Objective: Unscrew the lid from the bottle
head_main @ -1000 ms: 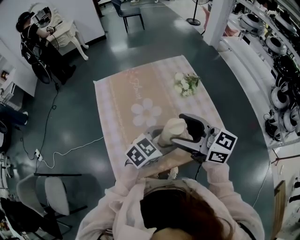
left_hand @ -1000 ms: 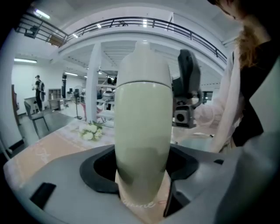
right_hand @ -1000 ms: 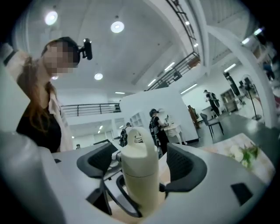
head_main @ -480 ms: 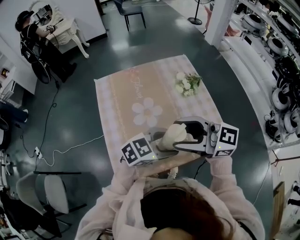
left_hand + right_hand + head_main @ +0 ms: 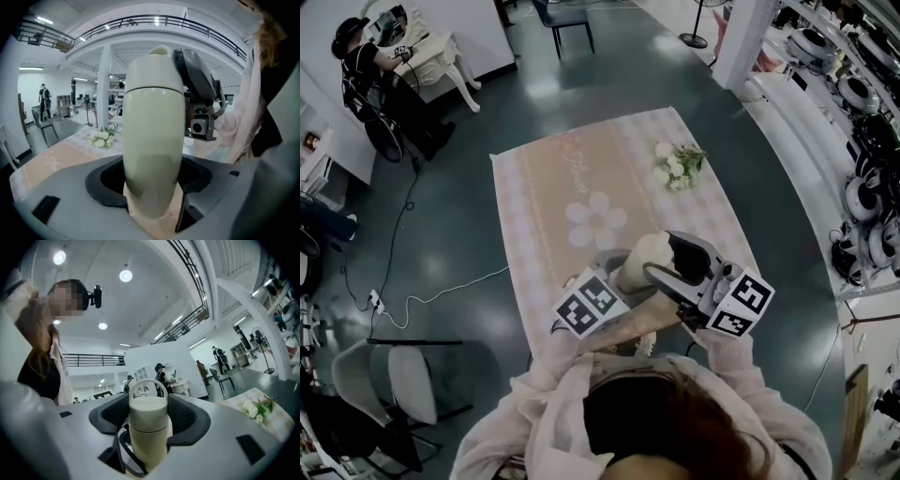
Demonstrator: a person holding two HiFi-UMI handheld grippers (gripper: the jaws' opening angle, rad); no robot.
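bottle [image 5: 639,262]: cream, tilted, held over the table's [image 5: 534,216] 6 o'clock edge
left gripper [image 5: 619,281]: at the bottle's 7 o'clock, jaws clamped on its body
right gripper [image 5: 667,264]: at the bottle's 4 o'clock, jaws have just been closing, pads now gripping the lid [image 5: 148,413]
flowers [image 5: 677,167]: on the table, 1 o'clock from the bottle

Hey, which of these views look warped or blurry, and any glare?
Left gripper view: fisheye bending, dark corners, the near bottle looming large. Right gripper view: same bending, lid centred, ceiling lights glaring. Head view: sharpest, sheen on the floor.
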